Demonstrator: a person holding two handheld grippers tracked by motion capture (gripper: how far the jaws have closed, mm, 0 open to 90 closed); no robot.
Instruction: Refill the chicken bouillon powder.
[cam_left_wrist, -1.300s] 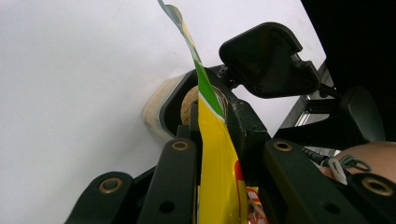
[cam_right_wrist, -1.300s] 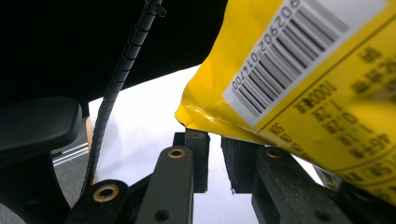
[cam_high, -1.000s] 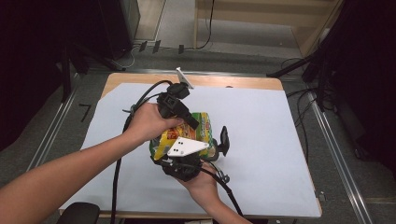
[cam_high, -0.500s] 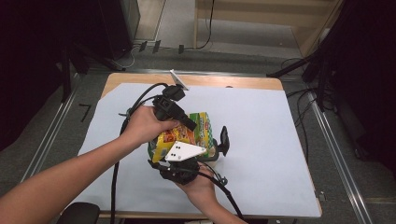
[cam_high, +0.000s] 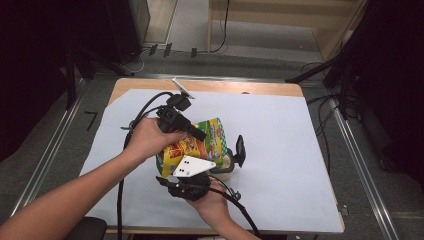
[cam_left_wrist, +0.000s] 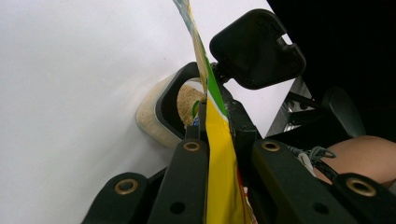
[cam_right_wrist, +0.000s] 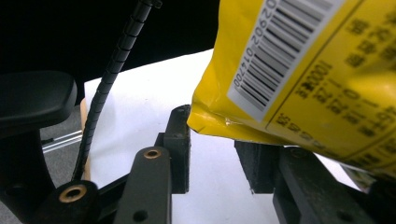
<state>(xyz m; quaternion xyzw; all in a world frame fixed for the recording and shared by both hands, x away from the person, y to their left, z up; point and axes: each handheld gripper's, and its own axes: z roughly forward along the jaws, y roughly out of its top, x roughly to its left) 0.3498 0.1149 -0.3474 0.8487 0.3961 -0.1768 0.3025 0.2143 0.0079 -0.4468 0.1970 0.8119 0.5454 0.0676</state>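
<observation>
Now the left gripper (cam_high: 200, 134) reaches in from the left, jaws pinching the yellow-green snack bag (cam_high: 197, 145) above the container (cam_high: 225, 170) at table centre. Right gripper (cam_high: 187, 175) sits just below the bag; its jaws have been opening, bag corner over the gap, not squeezed.

I'm looking at a lab-style recording bay: a wooden table (cam_high: 150, 86) under white sheet (cam_high: 280, 150), metal floor rails (cam_high: 360, 165), loose cables (cam_high: 320, 130), dark equipment stands (cam_high: 345, 70) all round.

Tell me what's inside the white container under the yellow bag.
The white container holds tan crumbly powder near its rim. The yellow bag and the left claw cover the rest.
</observation>
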